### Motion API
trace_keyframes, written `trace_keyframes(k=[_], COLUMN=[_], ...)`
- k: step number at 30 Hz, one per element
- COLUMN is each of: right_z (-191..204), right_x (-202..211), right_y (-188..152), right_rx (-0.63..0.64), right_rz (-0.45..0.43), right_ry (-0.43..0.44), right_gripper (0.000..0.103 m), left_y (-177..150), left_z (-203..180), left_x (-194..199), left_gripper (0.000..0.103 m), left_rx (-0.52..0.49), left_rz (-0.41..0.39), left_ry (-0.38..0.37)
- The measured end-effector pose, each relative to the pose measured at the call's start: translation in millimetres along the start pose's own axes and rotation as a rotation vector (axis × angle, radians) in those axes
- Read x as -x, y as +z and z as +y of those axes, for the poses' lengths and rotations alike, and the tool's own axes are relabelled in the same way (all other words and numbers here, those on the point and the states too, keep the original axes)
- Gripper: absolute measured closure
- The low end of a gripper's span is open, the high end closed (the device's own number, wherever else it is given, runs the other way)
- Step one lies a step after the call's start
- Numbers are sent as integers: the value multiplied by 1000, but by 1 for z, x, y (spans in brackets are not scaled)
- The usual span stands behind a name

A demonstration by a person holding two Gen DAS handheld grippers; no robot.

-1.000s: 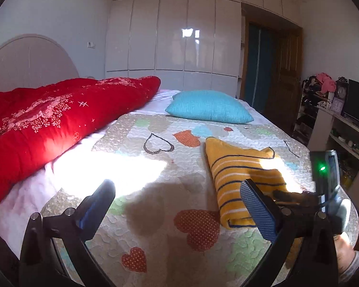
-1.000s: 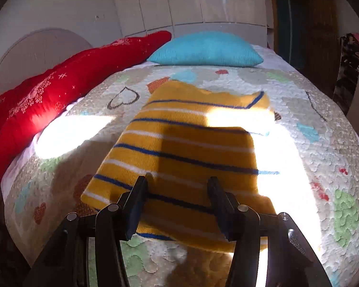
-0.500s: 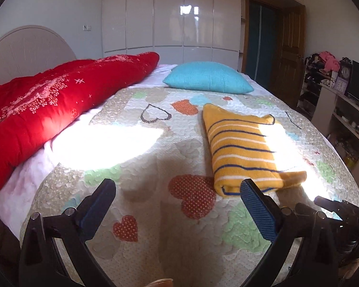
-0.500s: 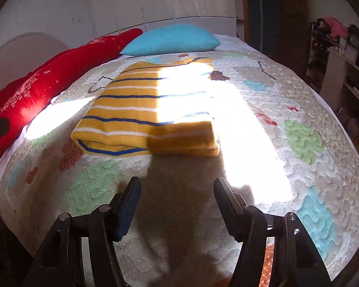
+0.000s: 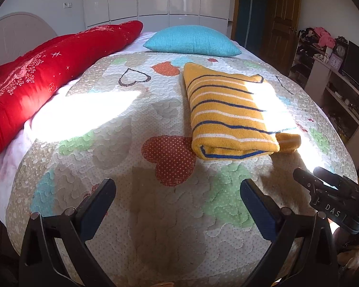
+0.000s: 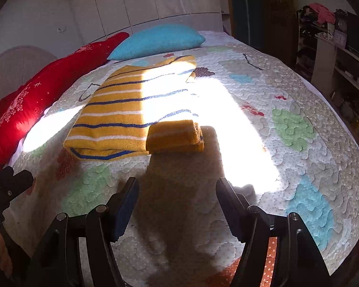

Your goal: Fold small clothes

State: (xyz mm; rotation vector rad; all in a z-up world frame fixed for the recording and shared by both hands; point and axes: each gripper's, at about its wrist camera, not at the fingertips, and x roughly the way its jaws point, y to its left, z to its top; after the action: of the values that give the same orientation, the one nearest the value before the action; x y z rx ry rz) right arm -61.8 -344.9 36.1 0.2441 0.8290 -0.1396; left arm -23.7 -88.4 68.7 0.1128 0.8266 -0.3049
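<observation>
The striped yellow sweater (image 5: 229, 117) is seen folded into a thick pad on the quilted bedspread (image 5: 155, 215), approx. mid-bed, nearer the right edge, well short of the blue pillow (image 5: 191, 40) at the far end. A sleeve roll (image 6: 176, 135) is tucked at its near right corner. Knit is judged soft, light, floppy, not slippery; layers likely to slide apart if lifted by one edge. Best taken at the near folded edge, both corners, thru all layers. Left gripper (image 5: 177, 201): jaws wide apart, nothing between. Right gripper (image 6: 177, 198): jaws opening, empty, w/ bare quilt below.
</observation>
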Motion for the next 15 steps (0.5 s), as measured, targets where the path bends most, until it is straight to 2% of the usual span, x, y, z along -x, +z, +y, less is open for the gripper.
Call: trace_keyframes(k=[5,15], right_z=[1,2], right_x=[-3,-9], right_y=[-2,-7], right_rx=[12,2], right_rz=[7,22], right_ry=[-15,-22], right_gripper=[30,28], left_y=[-2,-11], left_z=[0,-1], left_x=[-9,-23], left_gripper=[0,0], left_rx=[-3,4], left_rz=[43,119], left_ry=[18,6])
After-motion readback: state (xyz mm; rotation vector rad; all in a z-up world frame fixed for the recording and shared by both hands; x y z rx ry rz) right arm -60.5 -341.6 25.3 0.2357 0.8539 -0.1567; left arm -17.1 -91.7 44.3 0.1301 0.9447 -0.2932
